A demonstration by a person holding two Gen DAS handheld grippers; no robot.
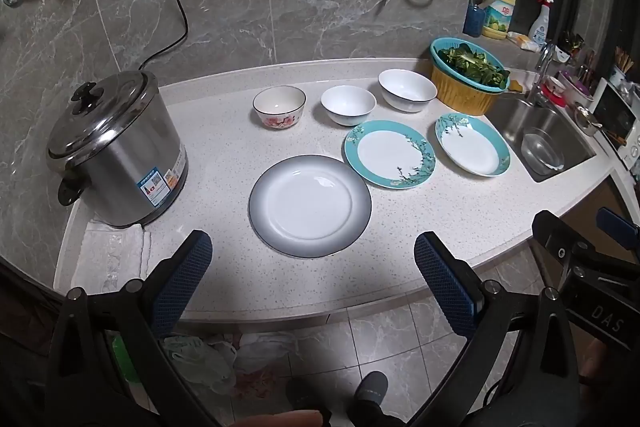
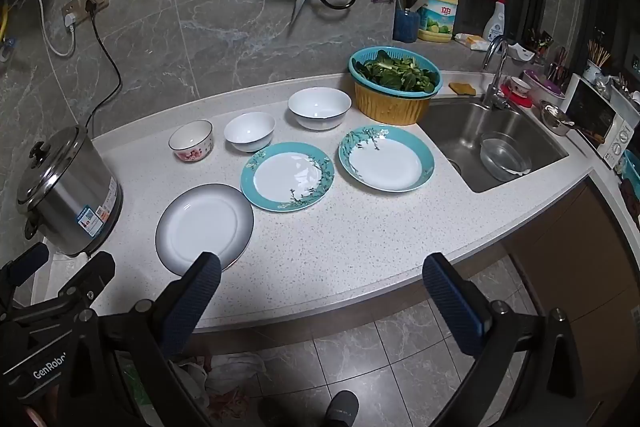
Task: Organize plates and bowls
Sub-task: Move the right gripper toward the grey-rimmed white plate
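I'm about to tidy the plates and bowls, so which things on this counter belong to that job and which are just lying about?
Belongs to the job:
grey-rimmed white plate
two teal floral-rimmed plates
pink-flowered bowl
small white bowl
large white bowl

Just lying about:
stainless steel pot
teal colander of greens
yellow detergent bottle
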